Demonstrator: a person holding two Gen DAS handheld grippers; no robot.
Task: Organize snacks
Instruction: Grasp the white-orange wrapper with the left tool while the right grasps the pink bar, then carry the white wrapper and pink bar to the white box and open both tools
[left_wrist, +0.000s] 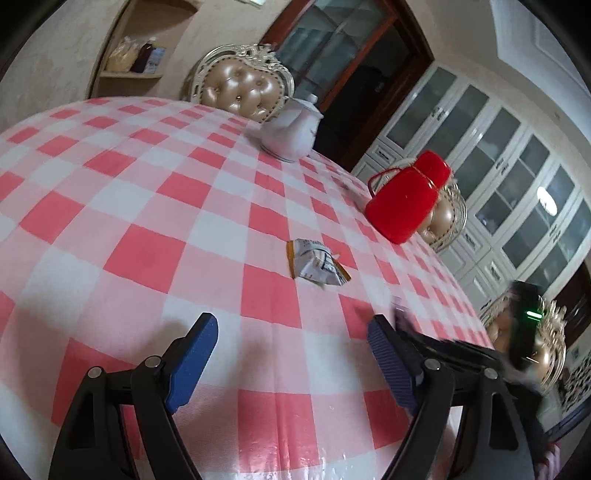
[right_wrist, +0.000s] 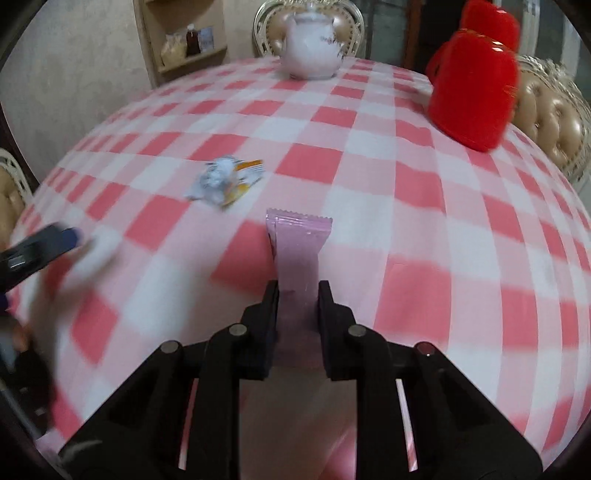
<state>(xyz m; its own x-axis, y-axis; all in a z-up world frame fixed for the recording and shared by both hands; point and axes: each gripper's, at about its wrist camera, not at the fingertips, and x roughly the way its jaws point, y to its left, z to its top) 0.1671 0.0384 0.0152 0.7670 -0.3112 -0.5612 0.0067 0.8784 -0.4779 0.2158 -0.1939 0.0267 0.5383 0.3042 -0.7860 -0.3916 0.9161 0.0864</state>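
Over the checked surface, the right tool is pinching a pink snack bar closed at its lower half, light, crinkly and likely slippery, while the left tool is hovering wide open and empty near a crumpled white packet.

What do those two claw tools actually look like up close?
Both are black plastic linkages joined by round silver pins. The left gripper has ribbed blue pads on its fingers; the right gripper looks black throughout, and its body shows a small green light.
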